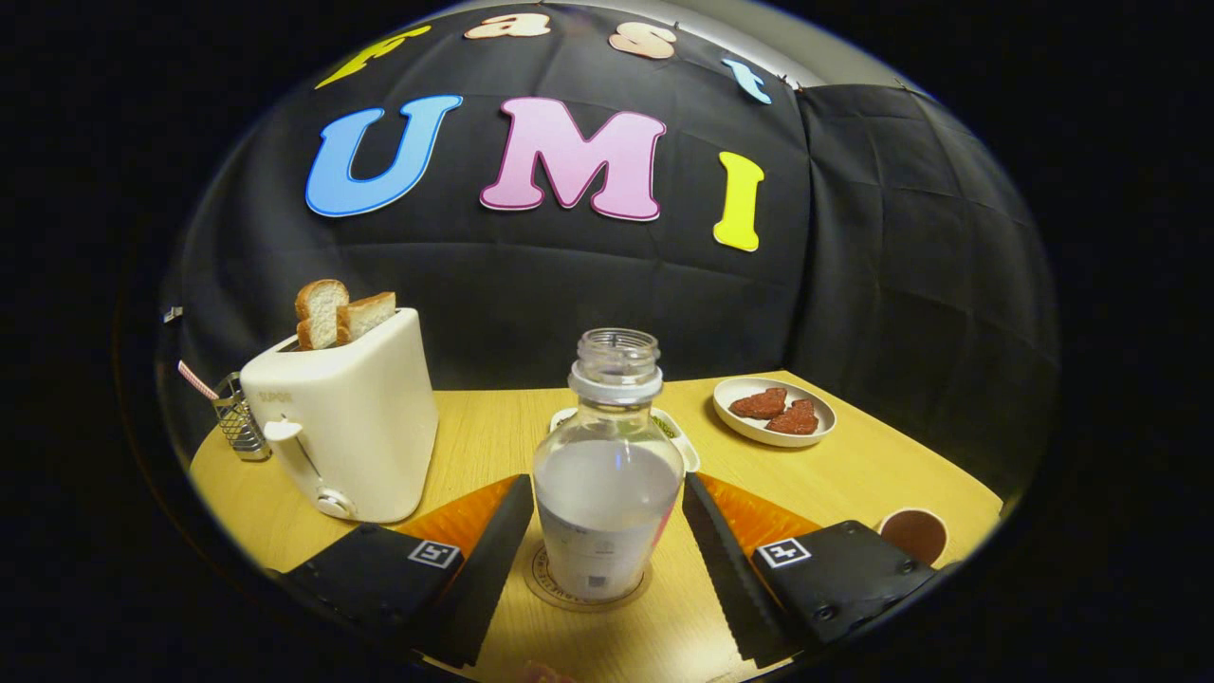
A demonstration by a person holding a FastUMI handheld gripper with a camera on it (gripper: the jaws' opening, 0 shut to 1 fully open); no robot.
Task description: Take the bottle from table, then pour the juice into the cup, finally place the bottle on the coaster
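Observation:
A clear uncapped bottle, about half full of pale liquid, stands upright on a round coaster on the wooden table. My gripper holds it at mid-height. The left finger and the right finger each rest against a side of the bottle, so the gripper is shut on it. A small brown cup stands to the right, beside the right finger's base. I cannot make out what is inside the cup.
A white toaster with two bread slices stands just left of the left finger. A metal holder with a striped straw sits behind it. Beyond the bottle lie a small white dish and a plate with reddish-brown pieces.

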